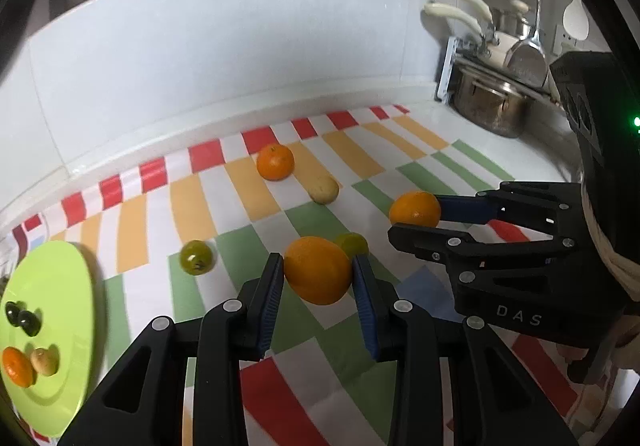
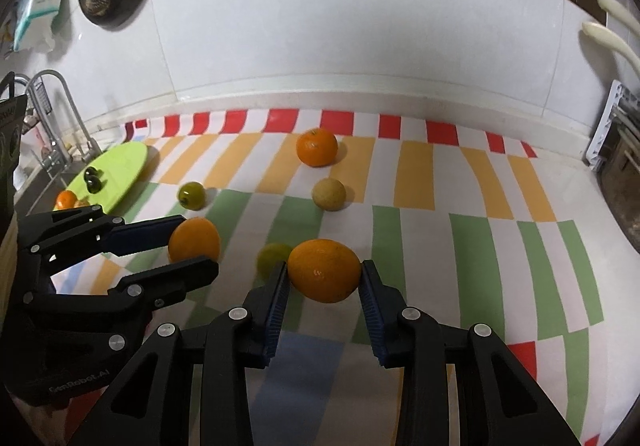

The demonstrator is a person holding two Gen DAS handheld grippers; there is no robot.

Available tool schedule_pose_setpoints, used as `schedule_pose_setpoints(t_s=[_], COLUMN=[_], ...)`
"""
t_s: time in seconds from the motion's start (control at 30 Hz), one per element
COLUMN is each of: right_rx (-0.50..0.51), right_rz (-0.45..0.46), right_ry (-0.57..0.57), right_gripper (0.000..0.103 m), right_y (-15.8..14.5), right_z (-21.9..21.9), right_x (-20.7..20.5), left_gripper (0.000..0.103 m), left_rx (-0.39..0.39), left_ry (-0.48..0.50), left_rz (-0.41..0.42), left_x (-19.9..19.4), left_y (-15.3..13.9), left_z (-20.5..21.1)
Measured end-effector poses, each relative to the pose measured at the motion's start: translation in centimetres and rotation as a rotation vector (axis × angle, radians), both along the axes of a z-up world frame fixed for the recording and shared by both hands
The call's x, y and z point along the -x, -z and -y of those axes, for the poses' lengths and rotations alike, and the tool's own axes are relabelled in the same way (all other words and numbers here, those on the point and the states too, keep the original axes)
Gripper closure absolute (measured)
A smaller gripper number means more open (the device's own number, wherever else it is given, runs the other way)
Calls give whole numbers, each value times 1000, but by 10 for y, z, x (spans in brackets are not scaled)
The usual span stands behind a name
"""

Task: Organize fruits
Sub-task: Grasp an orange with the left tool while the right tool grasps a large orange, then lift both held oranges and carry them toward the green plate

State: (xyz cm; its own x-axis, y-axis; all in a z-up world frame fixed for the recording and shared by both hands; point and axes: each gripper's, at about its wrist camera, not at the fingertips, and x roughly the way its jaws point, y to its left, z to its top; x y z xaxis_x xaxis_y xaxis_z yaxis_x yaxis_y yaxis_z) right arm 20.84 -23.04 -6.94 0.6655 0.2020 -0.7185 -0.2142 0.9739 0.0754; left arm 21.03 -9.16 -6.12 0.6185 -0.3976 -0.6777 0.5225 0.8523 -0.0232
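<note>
My left gripper (image 1: 318,272) is shut on an orange (image 1: 318,270), held a little above the striped cloth. My right gripper (image 2: 325,272) is shut on a second orange (image 2: 324,270). Each gripper shows in the other's view: the right gripper (image 1: 414,224) with its orange (image 1: 415,208), the left gripper (image 2: 196,246) with its orange (image 2: 194,238). Loose on the cloth lie a third orange (image 1: 275,161) (image 2: 317,146), a tan round fruit (image 1: 324,189) (image 2: 329,194) and two green fruits (image 1: 196,257) (image 1: 352,244). A green plate (image 1: 56,286) (image 2: 120,166) at the left carries an orange, a tan fruit and two dark ones.
A steel pot (image 1: 490,106) and pans with cream handles (image 1: 460,12) stand at the back right corner. A white tiled wall (image 2: 340,46) runs behind the cloth. A tap (image 2: 60,114) and sink lie at the left beyond the plate.
</note>
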Motion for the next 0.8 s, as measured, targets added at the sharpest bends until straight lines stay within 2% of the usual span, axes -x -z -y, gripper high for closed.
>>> schedule_pose_setpoints(t_s=[0.4,0.8], right_rx=[-22,-54], right_rz=[87,157], right_ry=[-23,-34], right_gripper=[66,66], right_y=[-37,-66], right_z=[-23,-52], right_x=[30,54], left_gripper=[69,69], left_rx=[33,59], left_ry=[-70,-186], left_rz=[72,131], left_x=[33,66], left_y=[-33,-56], left_z=[-28,-71])
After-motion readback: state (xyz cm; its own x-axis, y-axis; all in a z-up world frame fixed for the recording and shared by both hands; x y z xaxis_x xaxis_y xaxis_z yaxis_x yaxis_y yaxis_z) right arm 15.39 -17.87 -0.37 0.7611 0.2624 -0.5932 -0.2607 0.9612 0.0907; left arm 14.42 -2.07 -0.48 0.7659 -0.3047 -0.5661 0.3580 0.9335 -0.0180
